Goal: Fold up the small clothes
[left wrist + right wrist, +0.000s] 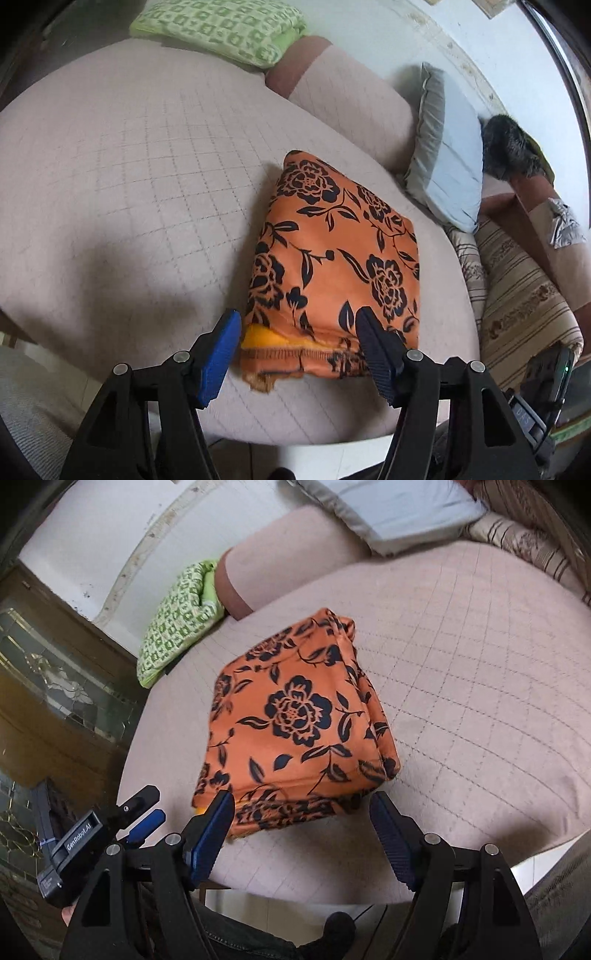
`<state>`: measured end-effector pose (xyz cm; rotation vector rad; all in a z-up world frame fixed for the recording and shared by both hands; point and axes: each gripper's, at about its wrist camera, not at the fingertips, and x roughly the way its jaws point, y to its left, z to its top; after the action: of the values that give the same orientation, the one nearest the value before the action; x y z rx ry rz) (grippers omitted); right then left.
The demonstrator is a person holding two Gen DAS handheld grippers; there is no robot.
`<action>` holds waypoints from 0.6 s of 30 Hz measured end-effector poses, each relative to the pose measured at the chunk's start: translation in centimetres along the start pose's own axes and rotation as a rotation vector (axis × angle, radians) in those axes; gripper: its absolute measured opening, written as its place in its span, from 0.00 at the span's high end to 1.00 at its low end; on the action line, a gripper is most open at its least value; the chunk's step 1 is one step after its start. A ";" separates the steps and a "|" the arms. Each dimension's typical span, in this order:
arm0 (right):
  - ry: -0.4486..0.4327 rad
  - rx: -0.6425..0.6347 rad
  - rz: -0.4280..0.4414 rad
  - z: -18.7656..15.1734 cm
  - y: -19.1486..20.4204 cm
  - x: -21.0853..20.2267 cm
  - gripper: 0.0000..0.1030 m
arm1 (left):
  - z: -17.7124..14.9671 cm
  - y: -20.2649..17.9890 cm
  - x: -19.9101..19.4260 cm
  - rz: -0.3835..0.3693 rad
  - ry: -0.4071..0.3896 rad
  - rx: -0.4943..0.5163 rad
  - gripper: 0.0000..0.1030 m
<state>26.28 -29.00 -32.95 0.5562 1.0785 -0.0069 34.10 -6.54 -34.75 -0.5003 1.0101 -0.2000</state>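
Note:
A folded orange cloth with black flowers (332, 254) lies on the pale quilted bed (129, 184). A yellow inner layer shows at its near left corner. My left gripper (299, 350) hovers at the cloth's near edge with its blue pads apart; the hem lies between them and neither pad presses on it. In the right wrist view the same cloth (295, 731) lies just ahead of my right gripper (301, 827), whose fingers stand wide on either side of the near hem without touching it. The left gripper (149, 808) shows at that view's lower left.
A green patterned pillow (221, 29) lies at the bed's far end, with a grey-blue pillow (447, 155) and a striped cushion (524, 302) on the right. A dark furry item (509, 151) lies beyond. A wooden cabinet with glass (55, 672) stands beside the bed. The bed's edge runs just under the grippers.

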 end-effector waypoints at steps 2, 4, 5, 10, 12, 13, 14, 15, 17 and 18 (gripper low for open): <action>0.012 0.014 0.016 0.7 -0.4 0.9 0.25 | 0.6 0.1 1.0 -0.001 0.001 -0.015 0.39; 0.029 0.041 0.048 1.7 -0.8 1.6 0.25 | 1.3 -0.4 2.4 0.012 0.020 -0.012 0.39; 0.029 0.040 0.058 2.1 -0.8 1.6 0.25 | 2.0 -0.9 2.7 0.006 0.027 0.000 0.39; 0.054 0.017 0.072 6.8 -0.6 2.9 0.25 | 5.9 -2.7 4.2 0.016 0.014 0.052 0.37; 0.071 0.027 0.081 8.9 -0.8 3.9 0.25 | 8.3 -2.5 5.7 0.021 0.027 0.041 0.37; 0.072 0.027 0.093 10.3 -0.9 4.6 0.25 | 9.3 -2.5 6.6 0.033 0.036 0.048 0.37; 0.073 0.024 0.093 11.3 -1.0 5.2 0.25 | 10.4 -2.4 7.8 0.043 0.054 0.062 0.37; 0.071 0.024 0.084 12.3 -1.3 6.0 0.25 | 11.6 -2.2 9.3 0.053 0.075 0.072 0.37; 0.077 0.036 0.065 14.4 -2.4 8.1 0.26 | 13.1 -1.4 12.1 0.075 0.100 0.066 0.38; 0.091 0.048 0.075 15.3 -3.0 9.2 0.31 | 13.8 -0.8 13.7 0.081 0.123 0.054 0.38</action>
<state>42.61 -35.80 -36.56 0.6448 1.1474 0.0585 53.07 -8.24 -38.78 -0.4013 1.1395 -0.1867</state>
